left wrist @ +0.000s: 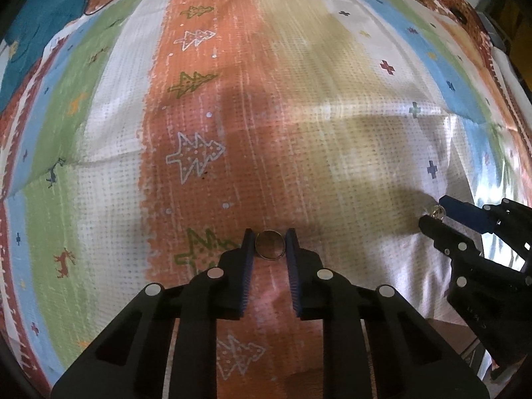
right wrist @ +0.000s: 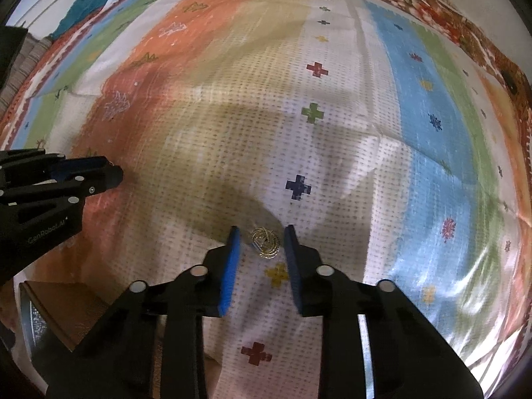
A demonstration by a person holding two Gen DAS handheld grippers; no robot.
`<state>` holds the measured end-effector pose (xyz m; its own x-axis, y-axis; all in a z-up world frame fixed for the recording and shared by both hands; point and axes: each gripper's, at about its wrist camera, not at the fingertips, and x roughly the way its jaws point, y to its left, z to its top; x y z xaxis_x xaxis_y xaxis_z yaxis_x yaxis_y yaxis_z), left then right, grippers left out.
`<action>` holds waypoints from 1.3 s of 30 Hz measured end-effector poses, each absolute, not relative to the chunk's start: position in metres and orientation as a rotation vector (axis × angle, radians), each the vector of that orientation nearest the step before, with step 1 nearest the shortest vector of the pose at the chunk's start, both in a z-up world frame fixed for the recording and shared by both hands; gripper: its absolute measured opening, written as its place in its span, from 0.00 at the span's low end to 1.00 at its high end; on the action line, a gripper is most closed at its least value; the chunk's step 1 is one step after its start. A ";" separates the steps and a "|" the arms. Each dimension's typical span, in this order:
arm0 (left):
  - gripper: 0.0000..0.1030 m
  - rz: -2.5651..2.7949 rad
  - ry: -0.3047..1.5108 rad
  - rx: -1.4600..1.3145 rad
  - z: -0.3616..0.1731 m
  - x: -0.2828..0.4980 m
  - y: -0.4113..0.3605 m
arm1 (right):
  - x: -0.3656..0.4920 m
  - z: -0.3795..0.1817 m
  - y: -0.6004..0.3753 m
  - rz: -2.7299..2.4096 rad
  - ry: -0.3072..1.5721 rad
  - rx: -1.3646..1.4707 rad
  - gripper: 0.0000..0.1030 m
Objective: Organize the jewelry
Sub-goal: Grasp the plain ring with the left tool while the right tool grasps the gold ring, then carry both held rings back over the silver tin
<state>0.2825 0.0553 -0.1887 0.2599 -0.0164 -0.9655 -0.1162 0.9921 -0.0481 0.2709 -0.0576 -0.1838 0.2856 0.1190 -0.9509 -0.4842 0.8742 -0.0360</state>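
A plain gold ring (left wrist: 270, 245) lies on the orange stripe of a patterned cloth (left wrist: 299, 116). My left gripper (left wrist: 269, 241) points down at it, and both blue pads touch the ring's sides. To its right a small gold filigree ornament (left wrist: 435, 212) sits between the tips of my right gripper (left wrist: 432, 212). In the right wrist view the ornament (right wrist: 264, 242) lies on the white stripe between the pads of my right gripper (right wrist: 261, 237), with a narrow strip of cloth showing on each side. My left gripper (right wrist: 114, 171) shows at the left edge.
The striped cloth (right wrist: 332, 133) covers a soft, creased surface. A teal fabric (left wrist: 43, 16) lies at the far left corner. A brown wooden surface (right wrist: 63, 309) shows under the cloth's near edge.
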 end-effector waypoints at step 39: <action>0.18 0.089 1.213 -0.092 -0.118 0.224 0.035 | 0.225 -0.113 -0.083 0.412 1.064 -0.282 0.16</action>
<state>0.2243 0.0345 -0.1178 0.3475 0.0196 -0.9375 -0.1179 0.9928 -0.0230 0.2248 -0.0827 -0.1133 0.4206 0.1900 -0.8871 -0.4569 0.8891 -0.0262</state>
